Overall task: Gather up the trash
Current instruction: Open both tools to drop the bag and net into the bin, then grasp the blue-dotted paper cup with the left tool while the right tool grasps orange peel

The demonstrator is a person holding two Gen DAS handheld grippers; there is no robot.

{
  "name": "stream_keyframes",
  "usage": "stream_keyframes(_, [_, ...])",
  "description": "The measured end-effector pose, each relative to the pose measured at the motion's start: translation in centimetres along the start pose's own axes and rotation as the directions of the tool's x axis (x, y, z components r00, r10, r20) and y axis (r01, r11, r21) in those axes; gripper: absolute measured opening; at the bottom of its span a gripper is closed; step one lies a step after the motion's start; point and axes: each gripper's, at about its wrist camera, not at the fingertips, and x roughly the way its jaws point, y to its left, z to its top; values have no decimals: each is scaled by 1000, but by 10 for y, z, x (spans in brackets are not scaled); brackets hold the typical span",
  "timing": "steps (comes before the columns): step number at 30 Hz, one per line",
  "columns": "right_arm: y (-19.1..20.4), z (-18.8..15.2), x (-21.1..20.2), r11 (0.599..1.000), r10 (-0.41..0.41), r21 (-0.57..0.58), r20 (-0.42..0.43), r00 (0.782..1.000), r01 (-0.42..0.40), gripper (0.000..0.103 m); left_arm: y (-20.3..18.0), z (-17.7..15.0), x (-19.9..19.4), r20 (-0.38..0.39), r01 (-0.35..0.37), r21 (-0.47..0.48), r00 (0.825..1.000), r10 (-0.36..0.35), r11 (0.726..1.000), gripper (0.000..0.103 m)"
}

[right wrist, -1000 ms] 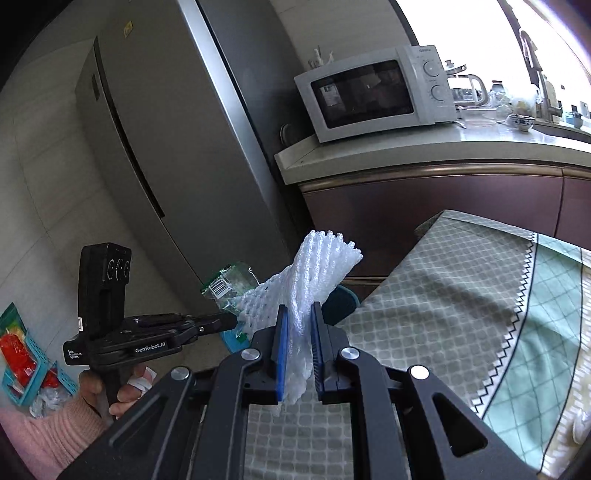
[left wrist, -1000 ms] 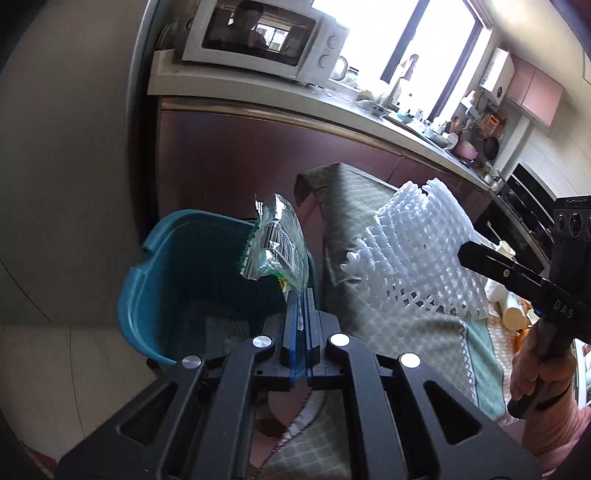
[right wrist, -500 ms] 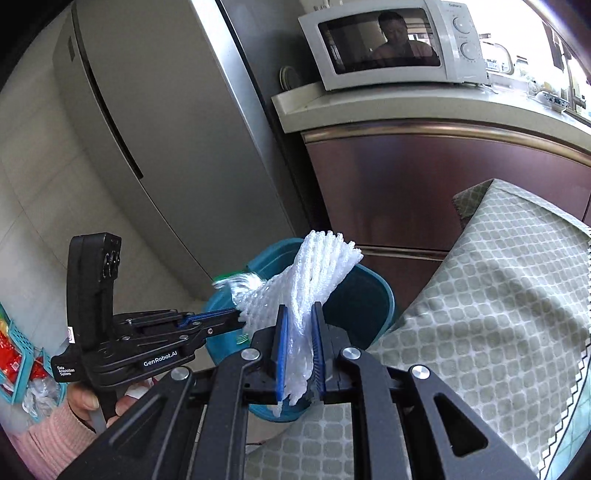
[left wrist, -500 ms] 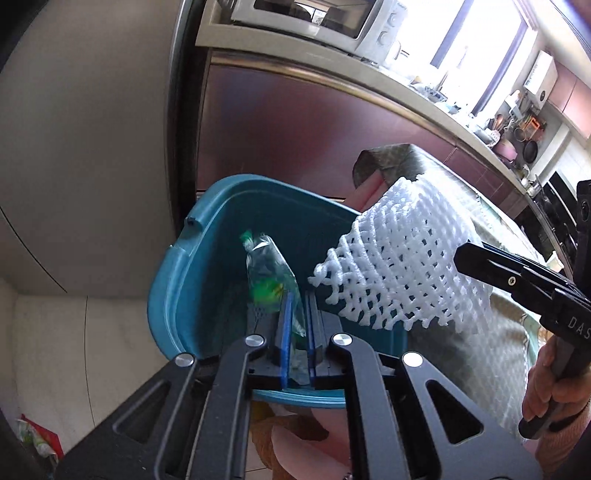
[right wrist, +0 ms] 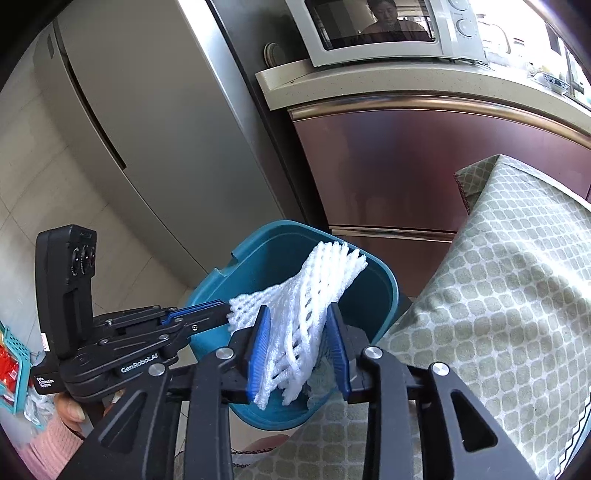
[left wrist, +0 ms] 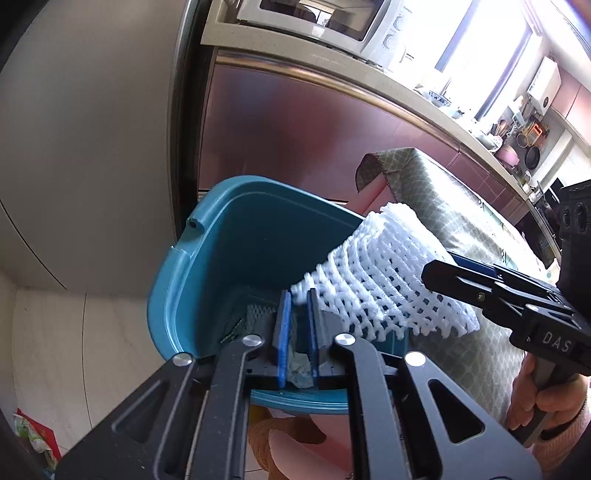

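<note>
A teal bin [left wrist: 207, 258] stands on the floor beside the table. My left gripper [left wrist: 298, 295] reaches into it. Its jaws are opening, a narrow gap shows between the blue pads, and nothing is pressed there. Below them a crumpled pale green wrapper [left wrist: 299, 365] lies in the bin. My right gripper [right wrist: 298, 310] hangs over the bin [right wrist: 384, 291] with its jaws opening. The white foam net [right wrist: 317, 280] sits loose between the spread pads and leans on the left one. In the left wrist view the foam net [left wrist: 384, 280] juts out from the right gripper [left wrist: 436, 266] over the bin's right rim.
The table with a green patterned cloth [right wrist: 517, 295] borders the bin on the right. A grey fridge [right wrist: 147, 110] and a brown cabinet [right wrist: 406, 166] with a microwave [right wrist: 384, 29] stand behind. A red packet [left wrist: 33, 435] and a teal basket [right wrist: 14, 354] lie on the floor.
Both grippers came down over the bin. The left one let go of the green wrapper, which dropped inside. The right jaws spread apart around the foam net.
</note>
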Motion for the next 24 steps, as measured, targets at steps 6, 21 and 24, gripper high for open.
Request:
stream_keyframes(6, [-5,-4,-9,1000,-3,10,15,1000,3,37,-7,0,-8,13,4,10,1000,-4,1000,12])
stream_keyframes(21, [-34,-59,-133,1000,-20,20,163,986,17,39,-117,-20,-52,75,192,241,974,-215,951,25])
stream_keyframes(24, [-54,-79,-172,996,-66,68,218,974,52,39,-154,-31,-55,54,247,318,959,-277,916,27])
